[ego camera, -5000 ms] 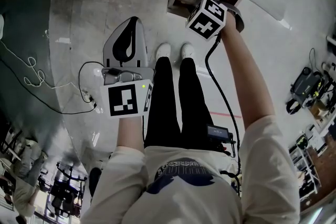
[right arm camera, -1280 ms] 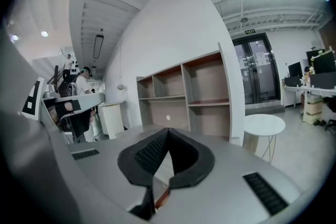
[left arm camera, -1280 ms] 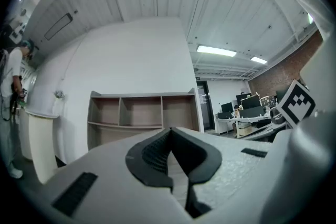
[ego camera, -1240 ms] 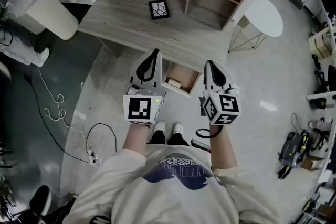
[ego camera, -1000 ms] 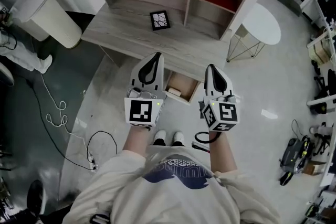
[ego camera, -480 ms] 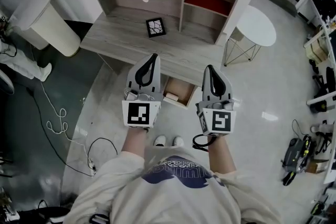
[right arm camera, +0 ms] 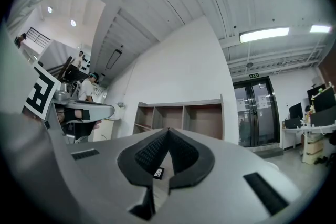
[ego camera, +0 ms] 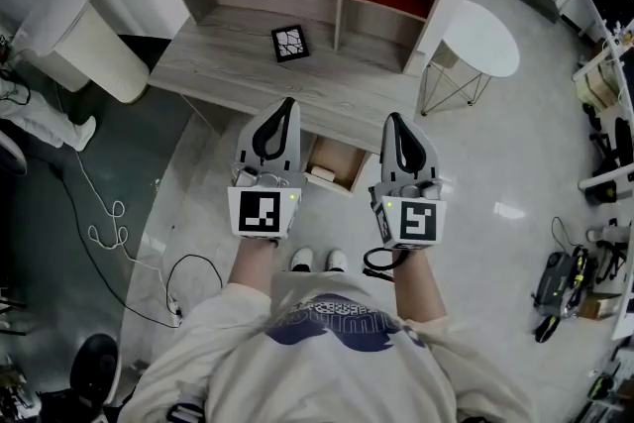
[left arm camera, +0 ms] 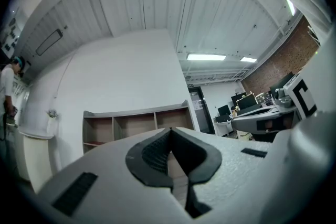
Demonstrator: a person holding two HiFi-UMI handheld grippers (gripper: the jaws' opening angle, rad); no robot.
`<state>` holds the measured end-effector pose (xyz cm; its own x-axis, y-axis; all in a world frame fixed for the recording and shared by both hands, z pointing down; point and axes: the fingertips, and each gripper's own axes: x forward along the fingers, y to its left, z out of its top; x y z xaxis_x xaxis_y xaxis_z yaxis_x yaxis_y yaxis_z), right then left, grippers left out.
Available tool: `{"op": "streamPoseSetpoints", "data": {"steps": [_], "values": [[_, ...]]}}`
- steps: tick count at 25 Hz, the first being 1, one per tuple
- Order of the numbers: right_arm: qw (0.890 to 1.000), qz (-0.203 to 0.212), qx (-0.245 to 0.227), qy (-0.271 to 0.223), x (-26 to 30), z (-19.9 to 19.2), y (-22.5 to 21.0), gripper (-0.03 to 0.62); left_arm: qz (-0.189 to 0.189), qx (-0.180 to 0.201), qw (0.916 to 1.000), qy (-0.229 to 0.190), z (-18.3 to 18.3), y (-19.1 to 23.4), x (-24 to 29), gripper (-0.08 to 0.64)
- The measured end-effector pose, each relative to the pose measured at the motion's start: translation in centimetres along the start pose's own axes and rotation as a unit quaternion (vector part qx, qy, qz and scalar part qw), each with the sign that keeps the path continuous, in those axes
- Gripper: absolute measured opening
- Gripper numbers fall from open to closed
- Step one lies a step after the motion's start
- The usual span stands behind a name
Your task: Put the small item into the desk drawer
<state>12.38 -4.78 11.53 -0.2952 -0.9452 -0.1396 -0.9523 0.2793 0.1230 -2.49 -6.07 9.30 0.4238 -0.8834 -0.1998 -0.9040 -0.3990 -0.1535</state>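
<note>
Small item (ego camera: pixel 322 173) in drawer (ego camera: pixel 349 163) under desk (ego camera: pixel 228 64); left gripper (ego camera: pixel 285 109), right gripper (ego camera: pixel 395 124) fingers (right arm camera: pixel 149 153) closed, empty.

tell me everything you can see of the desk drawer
The desk drawer is a box of light brown wood, pulled open from under the front edge of the desk. A small pale item lies on its bottom, toward the left side. Nothing else shows inside it or touching it.

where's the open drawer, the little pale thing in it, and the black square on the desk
open drawer (ego camera: pixel 344 157), head view, bare wooden floor
small pale item (ego camera: pixel 322 174), head view, its middle
black square (ego camera: pixel 289 43), head view, its patterned face
</note>
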Motion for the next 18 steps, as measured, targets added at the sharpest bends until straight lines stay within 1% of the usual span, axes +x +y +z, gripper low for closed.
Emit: {"op": "streamPoseSetpoints", "data": {"steps": [4, 18], "values": [[1.0, -0.005, -0.013, 0.006, -0.3, -0.2, 0.2, -0.003, -0.001, 0.003, 1.0, 0.001, 0.1, -0.2, -0.3, 0.008], [1.0, -0.002, -0.025, 0.006, -0.9, 0.3, 1.2, -0.003, -0.001, 0.004, 1.0, 0.001, 0.3, -0.2, -1.3, 0.008]]}}
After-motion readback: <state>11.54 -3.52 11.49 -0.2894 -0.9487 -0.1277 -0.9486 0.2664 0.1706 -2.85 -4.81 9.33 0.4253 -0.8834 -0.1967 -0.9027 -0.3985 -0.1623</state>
